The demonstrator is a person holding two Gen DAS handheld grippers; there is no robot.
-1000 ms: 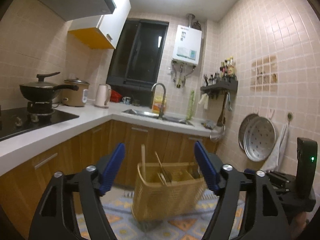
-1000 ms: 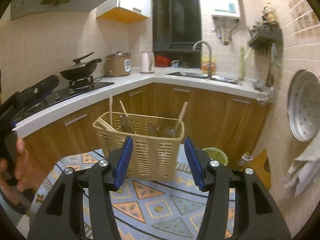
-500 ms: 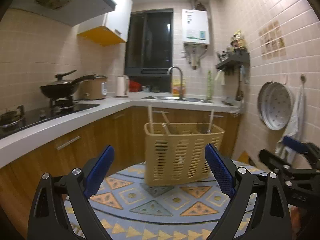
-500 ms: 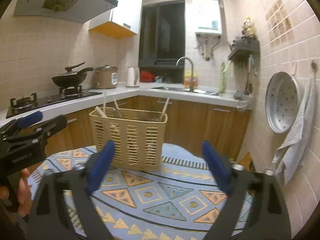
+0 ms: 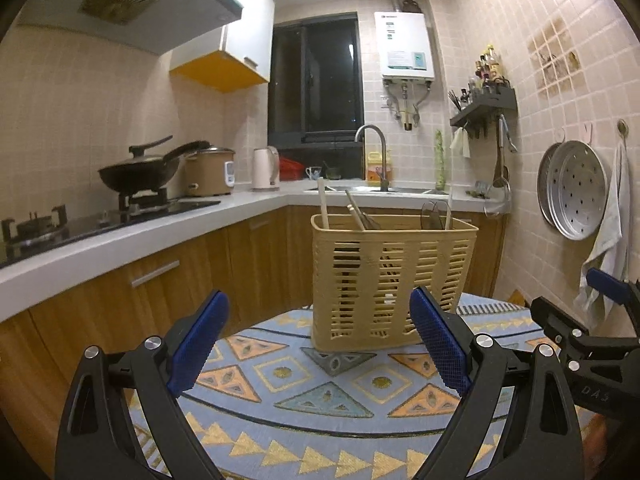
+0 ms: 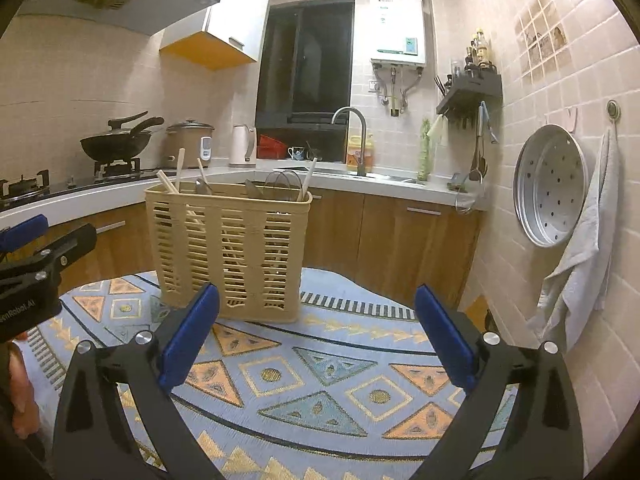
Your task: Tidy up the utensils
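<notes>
A beige slotted utensil basket [image 5: 394, 276] [image 6: 228, 248] stands upright on a blue patterned mat [image 5: 320, 380] [image 6: 320, 372]. Wooden chopsticks [image 6: 168, 182], wooden handles [image 5: 322, 204] and a wire skimmer [image 5: 434, 216] [image 6: 282, 184] stick out of its top. My left gripper [image 5: 318, 296] is open and short of the basket, with nothing between its blue pads. My right gripper [image 6: 317, 291] is also open and empty, with the basket ahead to its left. Each gripper shows at the edge of the other's view.
An L-shaped counter [image 5: 120, 240] runs behind, with a wok [image 5: 136, 172] on the hob, a rice cooker [image 5: 208, 172], a kettle [image 5: 264, 168] and a sink tap [image 5: 374, 148]. Metal steamer trays [image 6: 548, 184] and a towel [image 6: 584, 248] hang on the right wall.
A second ago the basket hung tilted in the air between the fingers. It now stands on the mat, both grippers have opened wide, let go and sunk lower.
</notes>
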